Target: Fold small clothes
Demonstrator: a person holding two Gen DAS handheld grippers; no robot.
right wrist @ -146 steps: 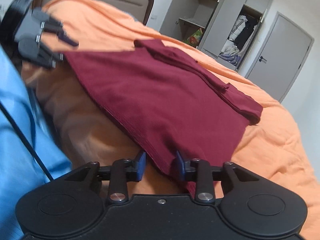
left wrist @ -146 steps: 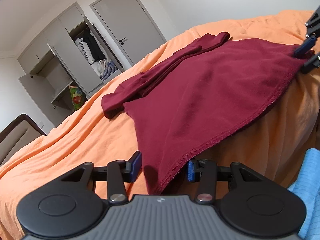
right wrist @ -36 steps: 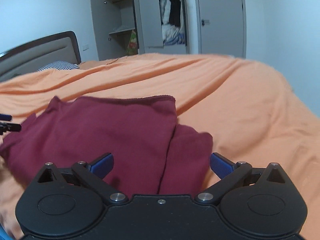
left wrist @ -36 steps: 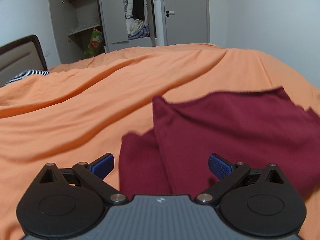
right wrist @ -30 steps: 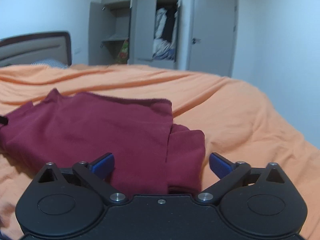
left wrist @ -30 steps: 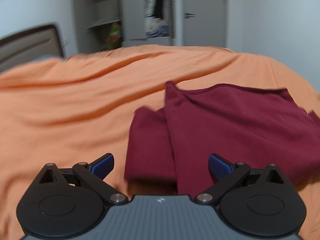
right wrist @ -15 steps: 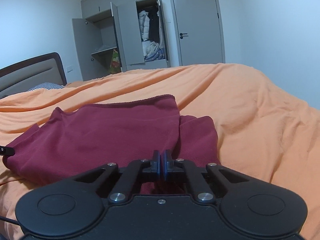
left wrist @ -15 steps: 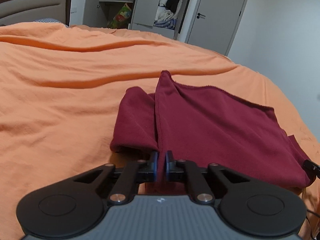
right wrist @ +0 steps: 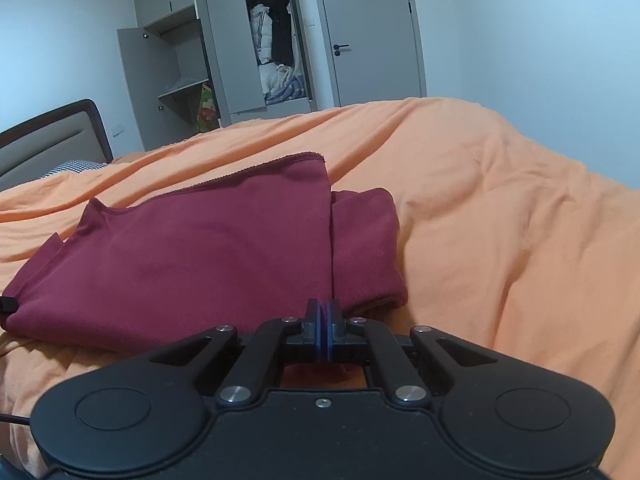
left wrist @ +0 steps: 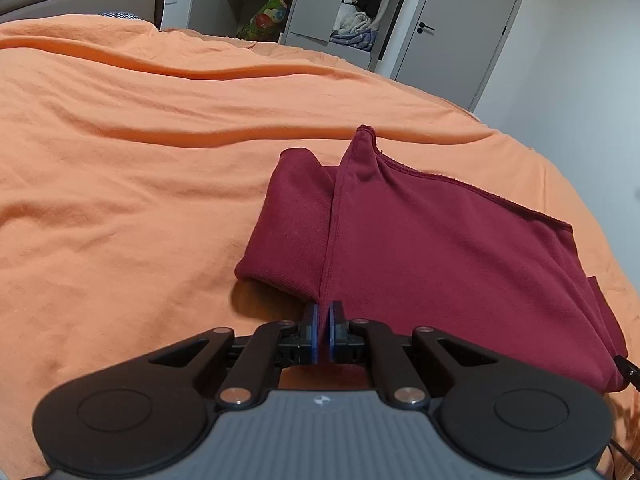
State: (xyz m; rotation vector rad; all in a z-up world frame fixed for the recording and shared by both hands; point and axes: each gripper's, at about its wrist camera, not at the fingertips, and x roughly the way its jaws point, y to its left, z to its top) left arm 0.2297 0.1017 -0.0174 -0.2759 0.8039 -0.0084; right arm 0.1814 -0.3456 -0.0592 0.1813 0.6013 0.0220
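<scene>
Maroon garment [left wrist: 440, 248] lying partly folded on the orange bed [left wrist: 120, 160], near edge toward the cameras. Left tongs [left wrist: 321, 322] and right tongs [right wrist: 323, 320] each pressed together, apparently pinching that near edge at the seam beside a tucked-in sleeve [right wrist: 360, 248], one at either end. Likely risks: thin fabric slipping from a shallow bite on lifting, or uneven pull from the two ends skewing the fold and dragging the sleeve loose.
</scene>
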